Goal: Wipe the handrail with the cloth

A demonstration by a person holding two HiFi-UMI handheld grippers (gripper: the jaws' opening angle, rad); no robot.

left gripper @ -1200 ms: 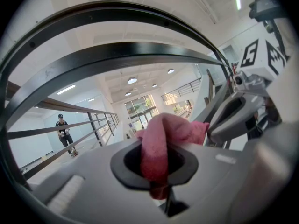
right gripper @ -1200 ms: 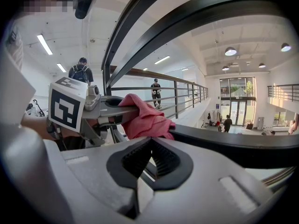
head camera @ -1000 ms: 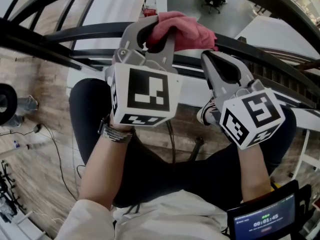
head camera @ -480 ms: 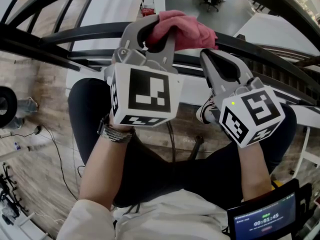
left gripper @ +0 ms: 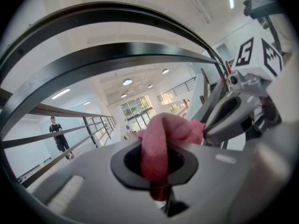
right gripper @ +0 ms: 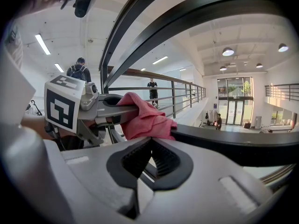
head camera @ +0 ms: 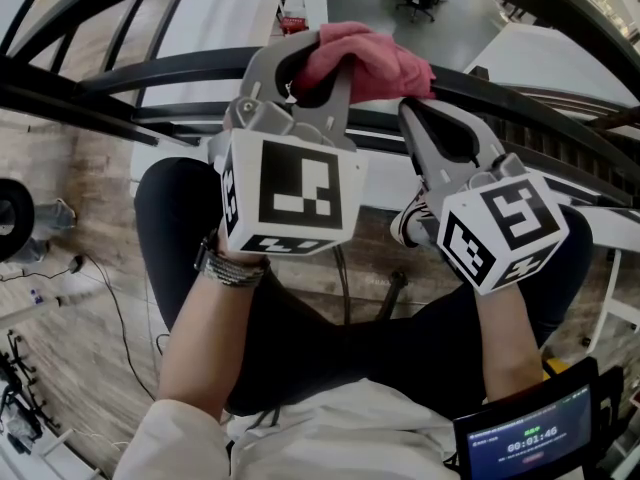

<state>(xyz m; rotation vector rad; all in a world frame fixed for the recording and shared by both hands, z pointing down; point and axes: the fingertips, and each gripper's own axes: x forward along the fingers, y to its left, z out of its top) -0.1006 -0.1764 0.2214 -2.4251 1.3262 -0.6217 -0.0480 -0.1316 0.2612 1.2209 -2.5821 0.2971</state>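
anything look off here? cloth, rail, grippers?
Nothing damaged or spilled. One oddity: the pink cloth is wadded up, clamped by the left gripper, sitting as a lump on the black handrail, not spread flat. The right gripper beside it is shut, empty.

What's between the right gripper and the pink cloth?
Just bare handrail; the right gripper view shows the cloth draped on it beyond the right gripper.

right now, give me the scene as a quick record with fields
cloth: pink, bunched up on the handrail
left tool: shut on the cloth
right tool: shut, nothing in it, just right of the cloth
handrail: dark, curved bar
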